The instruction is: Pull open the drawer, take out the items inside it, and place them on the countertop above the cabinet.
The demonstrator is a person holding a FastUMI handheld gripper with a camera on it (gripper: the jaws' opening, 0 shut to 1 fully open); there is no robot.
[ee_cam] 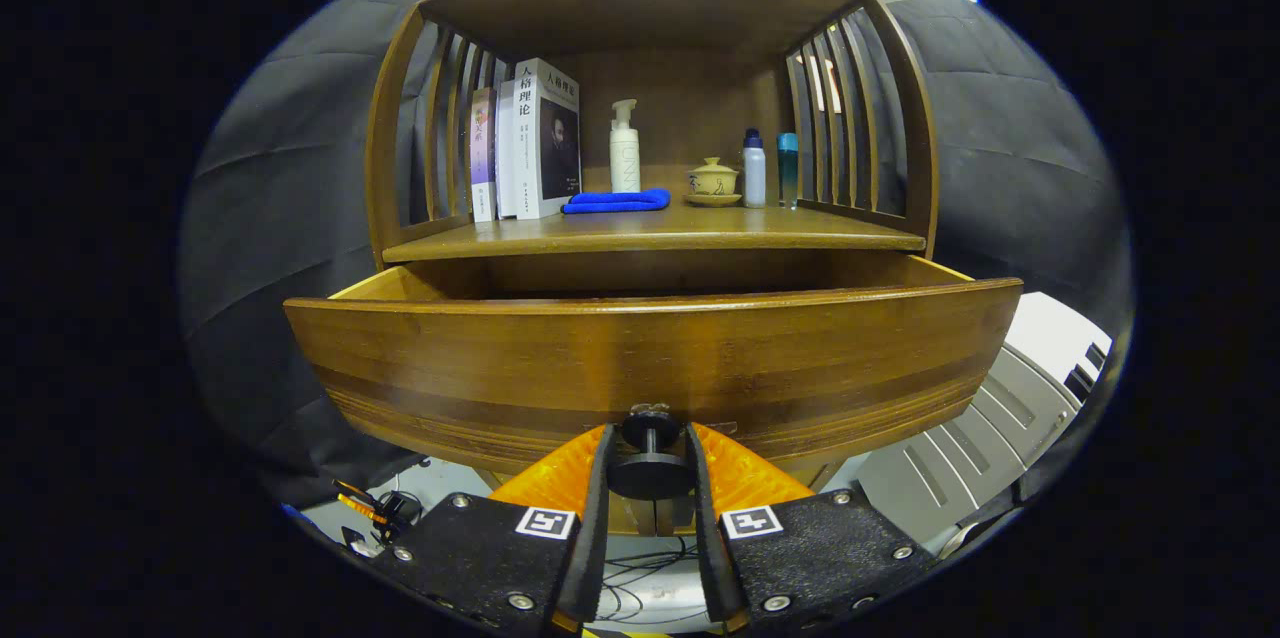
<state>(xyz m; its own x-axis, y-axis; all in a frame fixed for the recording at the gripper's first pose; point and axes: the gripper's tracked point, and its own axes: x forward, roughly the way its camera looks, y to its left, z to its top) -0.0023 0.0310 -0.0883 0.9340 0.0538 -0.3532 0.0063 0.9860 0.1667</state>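
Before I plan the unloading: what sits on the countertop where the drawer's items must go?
The hand-held gripper is shut on the drawer knob. The countertop holds books, a blue cloth, a pump bottle, a lidded cup and two bottles; its front strip looks bare.

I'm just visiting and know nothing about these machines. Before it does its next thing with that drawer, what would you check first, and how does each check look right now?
1. Grip on the knob: ok. The gripper has a finger on each side of it, seemingly pressing.
2. Drawer pulled out: ok. Its front stands well forward of the cabinet.
3. Open far enough to reach in: cannot tell.
4. Items inside the drawer: cannot tell. The front panel hides the interior.
5. Room on the countertop: ok. Its front strip is bare; books, a blue cloth, a pump bottle, a lidded cup and two small bottles sit further back.
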